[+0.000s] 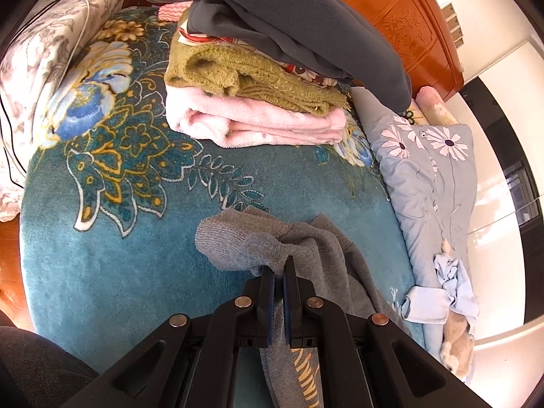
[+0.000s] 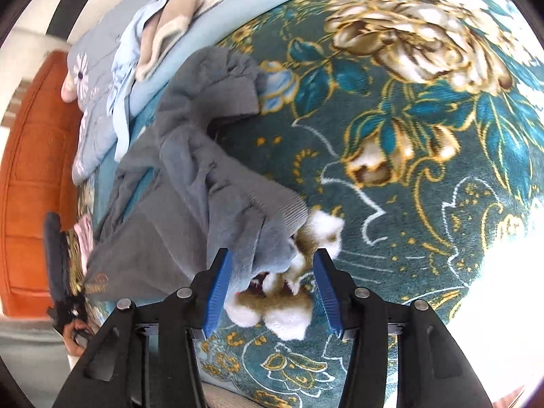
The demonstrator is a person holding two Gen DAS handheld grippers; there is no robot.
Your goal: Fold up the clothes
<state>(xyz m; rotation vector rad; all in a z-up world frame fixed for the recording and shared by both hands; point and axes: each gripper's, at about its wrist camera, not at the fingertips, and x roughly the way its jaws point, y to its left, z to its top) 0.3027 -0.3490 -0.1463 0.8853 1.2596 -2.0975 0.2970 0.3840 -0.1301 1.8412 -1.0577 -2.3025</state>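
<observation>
Downward-tilted, left claw (image 1: 279,268) clamped on grey sweater (image 1: 306,238); right claw (image 2: 272,265) agape over its cuff.

Both views are bright with daylight and bent by the fisheye lens — the teal floral blanket (image 1: 136,255) bulges like a dome, and black vignette fills the corners. In the left wrist view the white wall (image 1: 503,78) at the right glares pale, while the folded stack (image 1: 251,102) reads sharp, with soft shadows beneath it. In the right wrist view a sunlit patch (image 2: 503,272) of the blanket is blown out to white — the left edge and the grey garment (image 2: 204,176) smear with motion blur.
</observation>
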